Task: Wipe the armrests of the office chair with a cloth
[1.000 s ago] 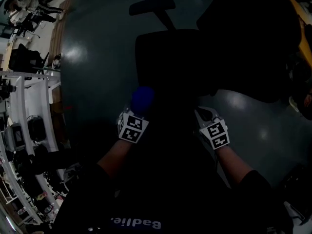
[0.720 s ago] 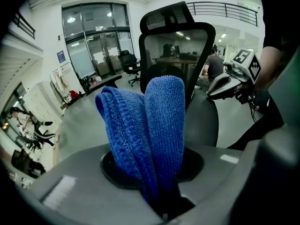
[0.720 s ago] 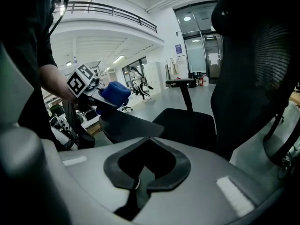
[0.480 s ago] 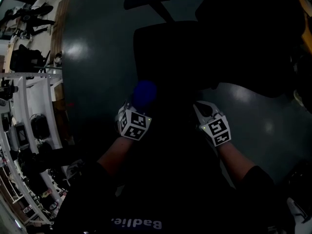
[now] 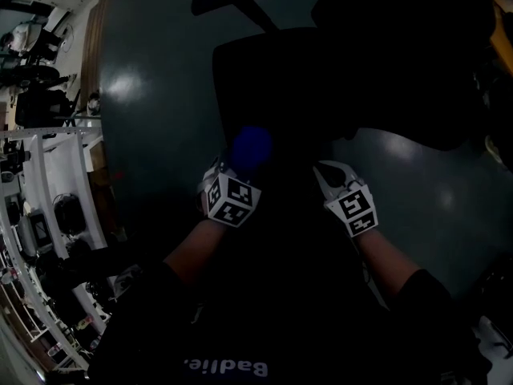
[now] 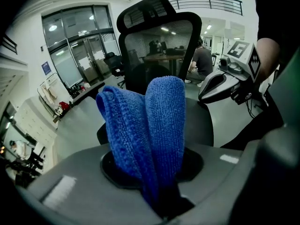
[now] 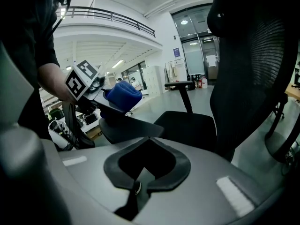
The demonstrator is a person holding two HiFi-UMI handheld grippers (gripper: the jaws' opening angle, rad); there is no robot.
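Cloth (image 6: 151, 125), one, blue, clamped in left gripper (image 6: 161, 191), right gripper (image 7: 137, 184) shut, empty, both forearms outstretched side by side, one office chair (image 5: 268, 79).

Head view very dim, floor (image 5: 152, 79) glare patches; both gripper views bright under ceiling lights, edges fisheye-warped

Open office hall, glass doors (image 6: 79, 50), mezz. rail (image 6: 206, 1), office chair (image 6: 159, 43)

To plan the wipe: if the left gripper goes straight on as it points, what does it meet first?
Probably the office chair's seat, with the held blue cloth touching first; depth is unclear.
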